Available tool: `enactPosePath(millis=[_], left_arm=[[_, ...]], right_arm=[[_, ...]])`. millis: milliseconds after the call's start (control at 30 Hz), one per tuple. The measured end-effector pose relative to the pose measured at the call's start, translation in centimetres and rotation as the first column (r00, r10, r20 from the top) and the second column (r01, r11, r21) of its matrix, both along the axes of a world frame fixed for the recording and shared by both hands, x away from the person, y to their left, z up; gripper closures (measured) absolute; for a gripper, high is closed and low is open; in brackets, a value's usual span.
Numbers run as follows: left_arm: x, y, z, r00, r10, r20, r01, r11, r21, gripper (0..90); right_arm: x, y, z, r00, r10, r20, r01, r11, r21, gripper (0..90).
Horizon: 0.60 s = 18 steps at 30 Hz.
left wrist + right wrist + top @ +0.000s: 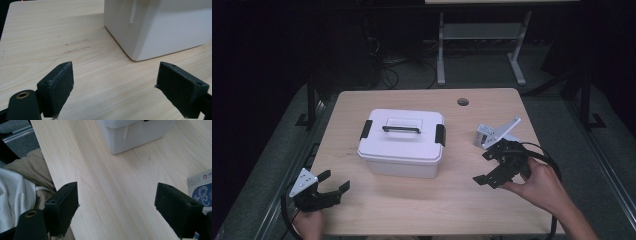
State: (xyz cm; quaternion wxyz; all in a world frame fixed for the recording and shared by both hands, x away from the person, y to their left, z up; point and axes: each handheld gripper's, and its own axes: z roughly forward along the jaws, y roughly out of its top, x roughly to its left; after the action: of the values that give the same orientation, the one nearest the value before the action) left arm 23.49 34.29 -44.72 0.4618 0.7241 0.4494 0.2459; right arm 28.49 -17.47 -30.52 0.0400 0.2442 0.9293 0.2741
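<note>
Left gripper (334, 182) open near table edge (422, 233); white box (403, 143) apart.

— Item and condition?
— White plastic storage box (402, 150): lid (404, 131) seated, black latch (366, 129) on each end, black carry handle (401, 129) lying flat.
— Location?
— Upright, mid-table, slightly left of centre.

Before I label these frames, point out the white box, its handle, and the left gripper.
white box (402, 162), high view, front wall.
handle (401, 129), high view, middle of the bar.
left gripper (334, 182), high view, between its open jaws.
</note>
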Motion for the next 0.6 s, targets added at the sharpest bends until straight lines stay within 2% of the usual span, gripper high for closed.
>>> enactPosePath(millis=[167, 267, 600], left_arm=[[0.0, 0.1, 0.0, 1.0, 0.0, -0.001, 0.0, 1.0, -0.003, 13.2], [0.0, 0.2, 0.1, 0.9999, -0.009, 0.006, 0.009, 0.9997, -0.024, 13.2], [0.0, 0.2, 0.1, 0.9999, -0.002, 0.01, 0.002, 0.9997, -0.025, 13.2]], right_arm=[[0.4, 0.8, 0.9, 0.9998, 0.018, 0.005, -0.018, 0.9997, -0.019, 18.5], [1.0, 1.4, 1.7, 0.9995, 0.029, 0.008, -0.029, 0.9989, -0.038, 18.6], [2.0, 2.7, 2.6, 0.9989, 0.048, 0.002, -0.047, 0.9972, -0.058, 19.9]])
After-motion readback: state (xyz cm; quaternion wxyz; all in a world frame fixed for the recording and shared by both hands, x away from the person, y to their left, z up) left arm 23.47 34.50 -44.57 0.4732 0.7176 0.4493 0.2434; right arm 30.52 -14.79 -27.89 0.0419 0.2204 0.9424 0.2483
